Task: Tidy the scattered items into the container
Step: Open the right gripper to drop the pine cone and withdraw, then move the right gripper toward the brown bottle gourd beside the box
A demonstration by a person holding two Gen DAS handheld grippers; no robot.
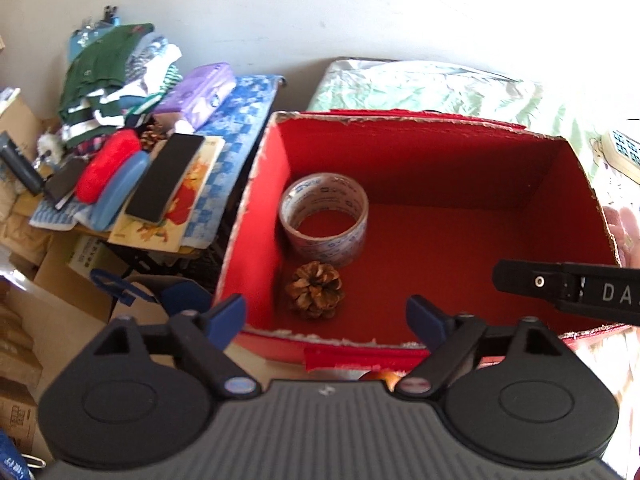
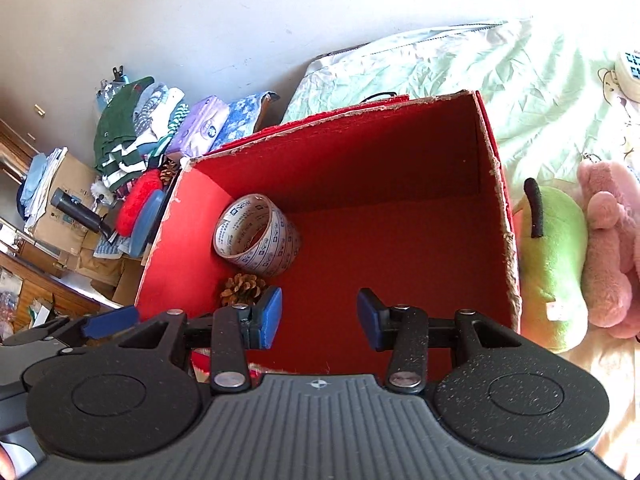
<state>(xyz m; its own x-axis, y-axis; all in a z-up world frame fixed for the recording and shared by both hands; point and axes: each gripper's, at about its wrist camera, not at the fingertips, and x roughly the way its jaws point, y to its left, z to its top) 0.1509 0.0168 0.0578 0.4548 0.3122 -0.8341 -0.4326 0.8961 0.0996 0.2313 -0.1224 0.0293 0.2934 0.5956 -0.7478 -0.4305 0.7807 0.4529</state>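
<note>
A red open box (image 1: 472,160) (image 2: 360,152) stands on the bed. Inside it, near the left wall, a roll of clear printed tape (image 1: 324,216) (image 2: 258,236) rests beside a brown pine cone (image 1: 316,290) (image 2: 242,289). My left gripper (image 1: 326,320) hovers open over the box's near rim with nothing between its blue pads. My right gripper (image 2: 318,318) is open and empty above the box's near edge; part of it (image 1: 568,290) shows at the right of the left wrist view. Just outside the box's right wall lie a green pear plush (image 2: 554,264) and a pink plush (image 2: 612,240).
Left of the box, a low stand carries folded clothes (image 1: 108,80), a purple pack (image 1: 196,92), a red pouch (image 1: 106,164), a blue case (image 1: 120,192) and a black slab (image 1: 164,178). Cardboard boxes (image 1: 64,272) crowd the floor. A white clock (image 2: 628,74) lies on the green bedsheet (image 2: 480,68).
</note>
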